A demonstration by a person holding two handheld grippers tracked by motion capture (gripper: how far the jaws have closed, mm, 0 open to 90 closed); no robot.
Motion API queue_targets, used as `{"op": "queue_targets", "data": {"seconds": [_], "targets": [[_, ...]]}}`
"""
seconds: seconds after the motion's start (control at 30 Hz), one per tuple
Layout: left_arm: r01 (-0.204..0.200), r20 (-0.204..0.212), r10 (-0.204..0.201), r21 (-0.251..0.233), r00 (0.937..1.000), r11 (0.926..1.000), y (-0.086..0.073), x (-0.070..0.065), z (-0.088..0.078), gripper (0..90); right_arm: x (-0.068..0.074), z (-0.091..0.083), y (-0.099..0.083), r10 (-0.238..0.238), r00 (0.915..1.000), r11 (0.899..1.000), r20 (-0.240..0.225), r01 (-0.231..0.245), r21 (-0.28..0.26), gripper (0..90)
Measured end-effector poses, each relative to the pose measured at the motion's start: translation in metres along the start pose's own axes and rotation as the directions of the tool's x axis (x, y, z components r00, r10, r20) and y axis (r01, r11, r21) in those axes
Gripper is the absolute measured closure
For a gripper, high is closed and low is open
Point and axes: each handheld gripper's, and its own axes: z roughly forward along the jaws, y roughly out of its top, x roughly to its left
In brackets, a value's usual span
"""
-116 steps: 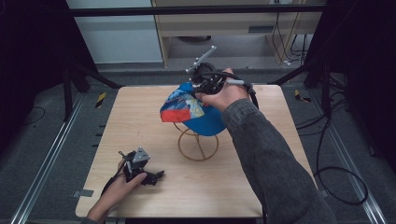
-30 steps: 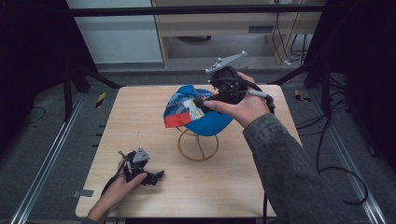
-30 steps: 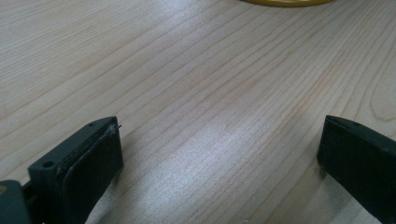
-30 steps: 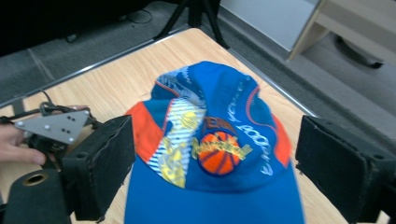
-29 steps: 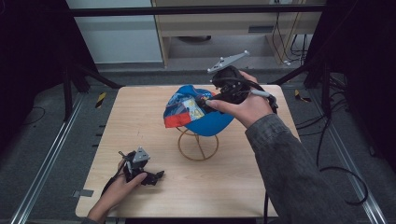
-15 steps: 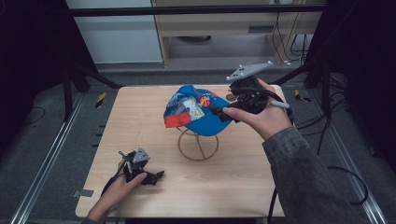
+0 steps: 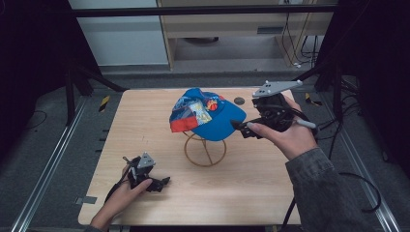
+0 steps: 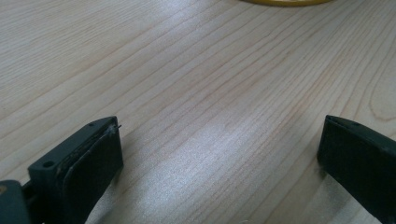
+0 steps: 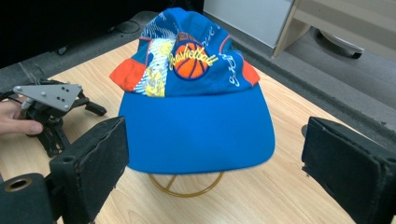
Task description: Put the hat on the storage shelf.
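A blue cap [image 7: 205, 113] with a basketball print and an orange side panel sits on a yellow wire stand [image 7: 205, 151] in the middle of the wooden table [image 7: 145, 125]. My right gripper [image 7: 240, 129] hovers just right of the brim, open, with nothing between its jaws. In the right gripper view the cap [image 9: 196, 93] faces me brim first, the stand [image 9: 187, 187] below it. My left gripper [image 7: 162, 182] rests on the table at the front left, open. The left gripper view looks along bare wood [image 8: 210, 116], with the stand's ring [image 8: 280, 2] at the top edge.
A small dark disc [image 7: 239, 100] lies on the table behind the cap. Metal rails [image 7: 53, 159] run along both sides of the table. The left gripper [image 9: 49, 109] and a hand show far off in the right gripper view.
My right gripper has drawn back from the cap's top to the right of the brim. The cap stays on the stand. The left gripper has not moved.
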Motion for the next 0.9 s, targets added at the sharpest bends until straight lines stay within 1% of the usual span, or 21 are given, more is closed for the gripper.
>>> {"op": "queue_targets", "data": {"seconds": [0.47, 0.67, 0.87, 0.9], "targets": [[0.0, -0.001, 0.0, -0.001, 1.0, 1.0, 0.0, 0.0, 0.0, 0.0, 0.003, -0.014, -0.018, -0.003, 0.9999, 1.0, 0.012, 0.004, -0.007, 5.9], [0.001, -0.001, -0.001, -0.001, 1.0, 1.0, 0.0, 0.0, 0.0, 0.0, 0.003, -0.02, -0.03, 0.011, 0.9998, 1.0, 0.017, -0.011, -0.01, 5.9], [0.0, -0.001, 0.0, -0.001, 1.0, 1.0, 0.0, 0.0, 0.0, 0.0, 0.0, -0.023, -0.037, 0.015, 0.9996, 1.0, 0.025, -0.015, -0.007, 5.6], [0.0, -0.001, 0.0, -0.001, 1.0, 1.0, 0.0, 0.0, 0.0, 0.0, -0.001, -0.023, -0.041, 0.023, 0.9993, 1.0, 0.028, -0.023, -0.008, 5.5]]}}
